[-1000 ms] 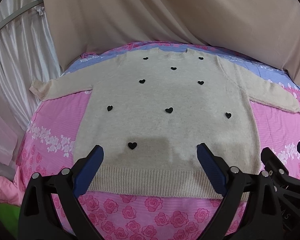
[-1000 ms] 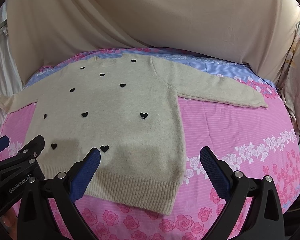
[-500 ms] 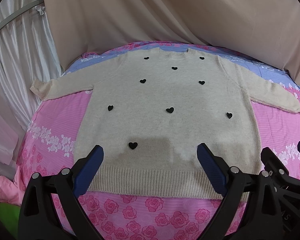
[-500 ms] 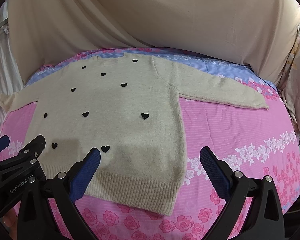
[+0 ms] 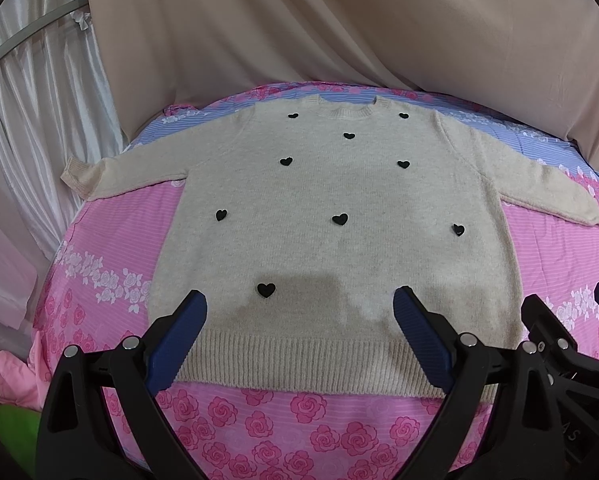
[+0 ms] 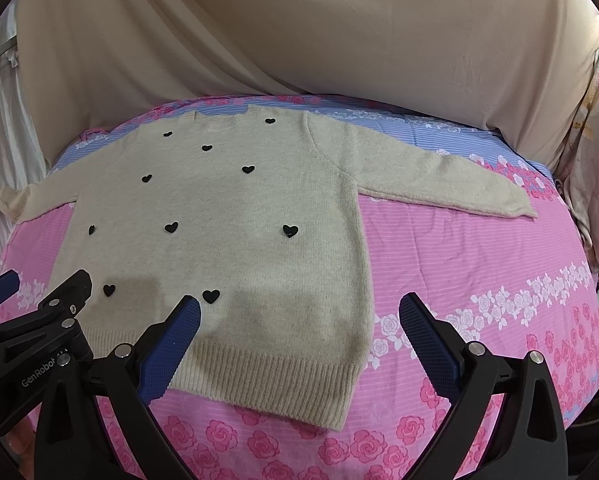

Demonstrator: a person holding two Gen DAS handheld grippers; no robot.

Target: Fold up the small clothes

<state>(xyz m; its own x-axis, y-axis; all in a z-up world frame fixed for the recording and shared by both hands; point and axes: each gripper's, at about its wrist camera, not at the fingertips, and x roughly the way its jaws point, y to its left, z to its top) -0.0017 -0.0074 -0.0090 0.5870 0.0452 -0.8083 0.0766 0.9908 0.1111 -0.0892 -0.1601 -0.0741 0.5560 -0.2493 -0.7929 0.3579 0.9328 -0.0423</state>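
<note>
- Sweater (image 5: 331, 240) lies flat, front up, on the bed (image 5: 111, 236), sleeves spread, neck at the far side.
- Change over the last second: almost none; the sweater has kept its place and both views barely shift, so folding looks not yet begun.
- Left gripper (image 5: 299, 308) hovers above the hem, jaws apart, holding nothing.
- Right gripper (image 6: 299, 312) hangs over the hem's right corner, jaws apart too, empty, just beside the left one.
</note>
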